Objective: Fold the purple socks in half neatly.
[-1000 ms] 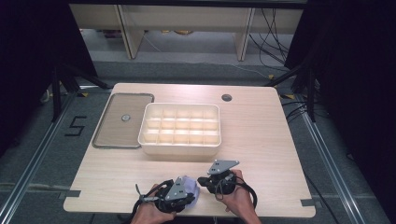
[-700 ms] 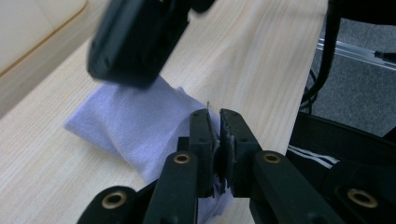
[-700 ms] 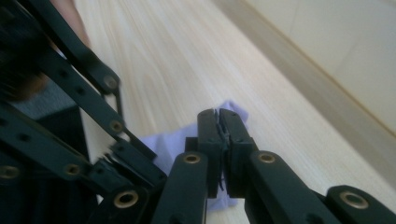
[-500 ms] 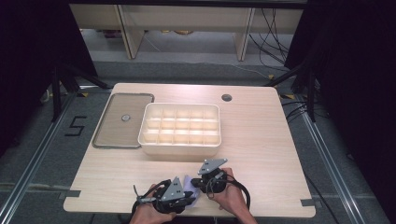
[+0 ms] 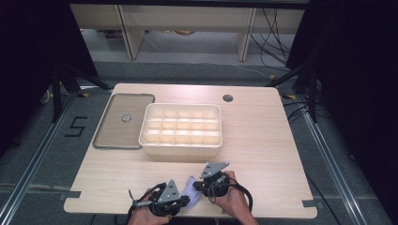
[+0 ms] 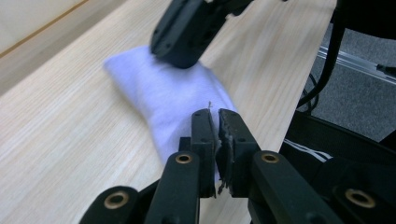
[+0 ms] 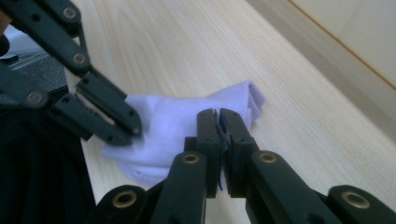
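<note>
Fingers (image 6: pixel 205 140) of the left gripper (image 6: pixel 215 135) and right gripper (image 7: pixel 219 135) both pinched tight on the small purple cloth (image 5: pixel 191 187), low over the near bench (image 5: pixel 263 140) edge; could rip or slip free if tugged apart too hard.

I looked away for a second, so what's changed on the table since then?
Both grippers, left and right, drew back toward the near edge, carrying the pale purple cloth pinched between them. The divided tray and the lid stayed put.
</note>
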`<state>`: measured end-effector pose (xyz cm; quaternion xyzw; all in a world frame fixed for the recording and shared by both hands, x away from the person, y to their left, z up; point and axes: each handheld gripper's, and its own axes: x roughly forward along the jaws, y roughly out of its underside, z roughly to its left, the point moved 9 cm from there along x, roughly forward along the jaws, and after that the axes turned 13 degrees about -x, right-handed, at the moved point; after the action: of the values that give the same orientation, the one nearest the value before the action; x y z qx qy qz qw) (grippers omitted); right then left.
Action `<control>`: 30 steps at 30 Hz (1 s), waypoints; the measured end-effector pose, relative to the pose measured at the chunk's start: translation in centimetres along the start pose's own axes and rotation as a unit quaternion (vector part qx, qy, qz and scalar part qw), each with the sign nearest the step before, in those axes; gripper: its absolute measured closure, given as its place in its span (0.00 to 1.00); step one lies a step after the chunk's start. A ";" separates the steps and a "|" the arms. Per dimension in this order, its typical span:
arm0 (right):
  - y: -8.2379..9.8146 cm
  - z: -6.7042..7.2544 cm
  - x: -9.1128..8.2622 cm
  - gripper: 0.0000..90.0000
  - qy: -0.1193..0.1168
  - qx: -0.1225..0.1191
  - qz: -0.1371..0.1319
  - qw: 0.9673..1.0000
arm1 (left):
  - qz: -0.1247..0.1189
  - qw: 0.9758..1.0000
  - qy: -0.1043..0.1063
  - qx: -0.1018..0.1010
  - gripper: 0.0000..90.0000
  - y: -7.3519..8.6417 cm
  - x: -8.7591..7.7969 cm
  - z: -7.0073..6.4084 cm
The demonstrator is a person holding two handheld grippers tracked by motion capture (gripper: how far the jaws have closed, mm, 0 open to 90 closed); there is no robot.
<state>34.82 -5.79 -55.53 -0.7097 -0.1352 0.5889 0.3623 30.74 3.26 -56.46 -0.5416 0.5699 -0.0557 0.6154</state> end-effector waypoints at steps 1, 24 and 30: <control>0.0 0.1 -0.1 0.96 -0.001 -0.001 0.000 1.000 | -0.002 1.000 -0.001 -0.006 0.93 0.0 -0.1 0.2; 0.4 0.0 1.2 0.57 -0.004 0.082 0.031 0.996 | 0.017 1.000 -0.006 0.016 0.91 0.3 -0.2 0.2; 0.5 0.0 1.5 0.61 -0.017 0.091 0.023 0.995 | 0.015 1.000 -0.002 0.018 0.87 0.3 -0.4 0.2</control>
<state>35.13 -5.25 -56.93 -0.6668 -0.0709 0.6191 0.4088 30.58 3.77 -56.47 -0.5223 0.5753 -0.0556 0.6270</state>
